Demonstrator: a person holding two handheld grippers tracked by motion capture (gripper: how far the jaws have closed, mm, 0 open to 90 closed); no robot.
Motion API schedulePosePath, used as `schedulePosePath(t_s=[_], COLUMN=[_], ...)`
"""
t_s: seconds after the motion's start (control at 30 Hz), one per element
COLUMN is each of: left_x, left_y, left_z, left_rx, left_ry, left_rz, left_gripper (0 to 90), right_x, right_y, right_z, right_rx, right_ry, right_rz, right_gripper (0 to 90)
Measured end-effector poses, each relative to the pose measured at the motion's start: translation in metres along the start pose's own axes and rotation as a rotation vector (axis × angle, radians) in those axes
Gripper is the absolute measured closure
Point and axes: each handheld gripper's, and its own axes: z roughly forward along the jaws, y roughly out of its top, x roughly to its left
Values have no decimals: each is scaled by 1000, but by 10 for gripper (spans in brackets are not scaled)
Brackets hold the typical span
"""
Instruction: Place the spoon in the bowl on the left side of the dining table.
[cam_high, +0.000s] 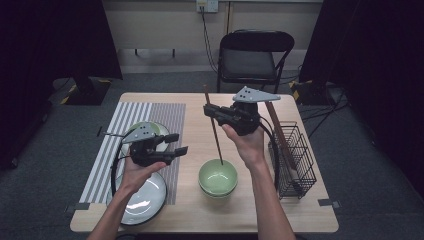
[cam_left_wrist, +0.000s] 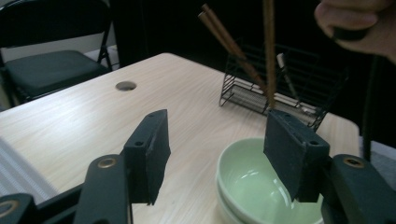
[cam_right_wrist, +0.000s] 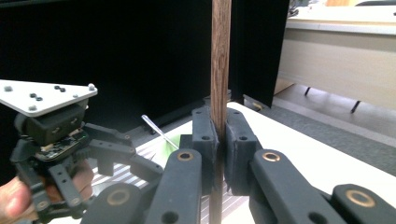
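A long brown chopstick (cam_high: 216, 137) stands nearly upright over the table's middle, its lower tip inside the top bowl of a stack of pale green bowls (cam_high: 218, 176). My right gripper (cam_high: 210, 111) is shut on the chopstick's upper part; in the right gripper view the pads (cam_right_wrist: 205, 135) clamp the stick (cam_right_wrist: 220, 56) from both sides. My left gripper (cam_high: 180, 143) hovers open and holds nothing, to the left of the bowls and above the plates. In the left gripper view its jaws (cam_left_wrist: 217, 126) frame the green bowl (cam_left_wrist: 252, 182) and the chopstick (cam_left_wrist: 269, 56) beyond.
A black wire rack (cam_high: 295, 155) at the table's right edge holds more chopsticks (cam_high: 277, 127). A white plate (cam_high: 145, 200) and a greenish plate (cam_high: 150, 129) lie on a striped mat (cam_high: 110, 145) at the left. A black folding chair (cam_high: 255, 55) stands behind the table.
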Motion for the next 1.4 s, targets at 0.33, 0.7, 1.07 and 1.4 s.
schedulePosePath(t_s=[0.33,0.7,1.07,1.4], left_x=[-15,-13,-3,-6], left_y=[13,18,17,18], left_z=[18,33,27,29], left_rx=[-17,-88,-78,-109], left_ry=[-80,-102,-68,-122], left_rz=[3,-29,-14,-17], left_gripper=[398,548,640,764], right_x=[11,25,22,27], right_y=[0,-1,1,0], right_z=[9,19,10,18], right_rx=[1,-23,-39,-21], right_ry=[35,87,96,102], right_rz=[-5,-8,2,-12], right_gripper=[848,848,849,849])
